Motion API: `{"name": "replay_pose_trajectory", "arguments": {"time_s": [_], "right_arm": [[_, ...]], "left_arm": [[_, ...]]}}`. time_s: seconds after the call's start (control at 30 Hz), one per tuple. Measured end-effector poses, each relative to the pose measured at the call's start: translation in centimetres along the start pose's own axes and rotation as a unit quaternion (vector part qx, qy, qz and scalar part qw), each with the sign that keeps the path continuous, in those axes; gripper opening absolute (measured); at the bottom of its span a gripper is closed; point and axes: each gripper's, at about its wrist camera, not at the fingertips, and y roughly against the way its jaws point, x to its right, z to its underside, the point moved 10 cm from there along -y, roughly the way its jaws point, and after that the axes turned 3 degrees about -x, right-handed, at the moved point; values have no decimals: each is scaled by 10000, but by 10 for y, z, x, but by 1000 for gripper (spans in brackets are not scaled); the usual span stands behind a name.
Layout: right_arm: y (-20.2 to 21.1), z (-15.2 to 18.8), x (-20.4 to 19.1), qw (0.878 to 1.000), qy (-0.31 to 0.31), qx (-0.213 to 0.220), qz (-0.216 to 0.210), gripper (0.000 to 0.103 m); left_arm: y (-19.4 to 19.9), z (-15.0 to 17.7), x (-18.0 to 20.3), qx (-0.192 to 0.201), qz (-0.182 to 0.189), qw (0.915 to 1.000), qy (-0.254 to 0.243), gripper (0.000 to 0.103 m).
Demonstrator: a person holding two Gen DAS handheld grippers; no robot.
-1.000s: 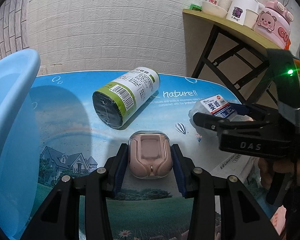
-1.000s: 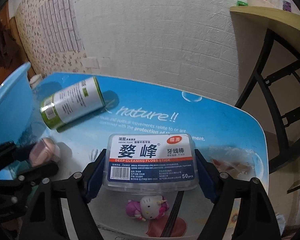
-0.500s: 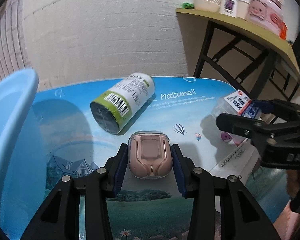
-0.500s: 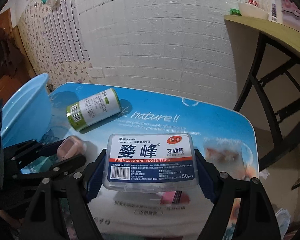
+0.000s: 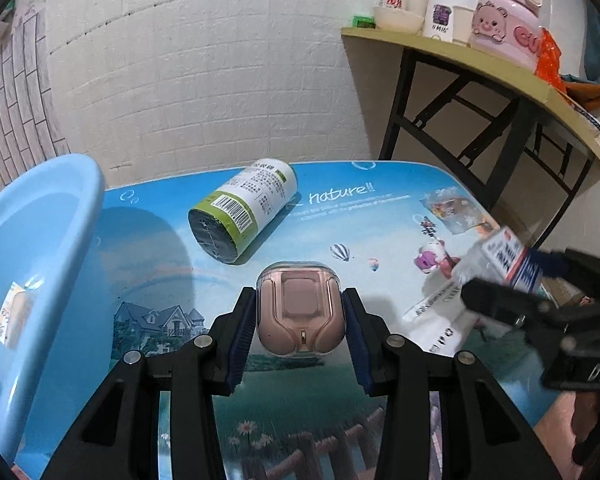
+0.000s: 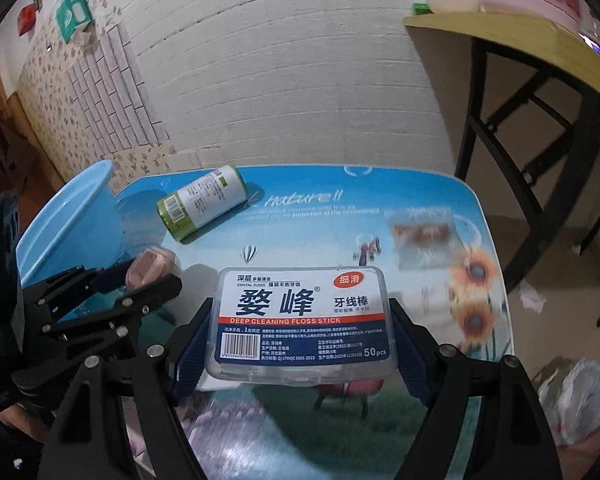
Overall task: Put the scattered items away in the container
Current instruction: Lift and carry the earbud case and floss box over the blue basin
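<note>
Both grippers are carrying loads: the left gripper [image 5: 300,320] is clamping a pink earbud case [image 5: 300,316], the right gripper [image 6: 300,344] a floss box [image 6: 302,322], both off the table [image 5: 380,216]. Neither is over the blue basin [image 5: 32,240] at the left. A green-labelled roll [image 5: 244,210], a small pink toy [image 5: 432,256] and some packets are lying waiting, so most tidying looks undone.

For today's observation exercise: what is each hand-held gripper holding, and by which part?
Left hand-held gripper: pink earbud case, clamped by its two sides. Right hand-held gripper: floss stick box, clamped by its two short ends.
</note>
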Motion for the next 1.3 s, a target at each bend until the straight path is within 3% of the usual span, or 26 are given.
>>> {"name": "replay_pose_trajectory", "arguments": {"time_s": [0.3, 0.6, 1.3], "right_arm": [[23, 28, 2, 9978, -614, 146, 186, 82], [36, 33, -8, 9984, -509, 191, 172, 82], [59, 20, -37, 9981, -464, 398, -70, 82]], "left_arm": [[7, 23, 4, -130, 30, 9999, 27, 41], [26, 25, 7, 37, 53, 9999, 120, 41], [84, -15, -5, 710, 128, 9972, 178, 41]]}}
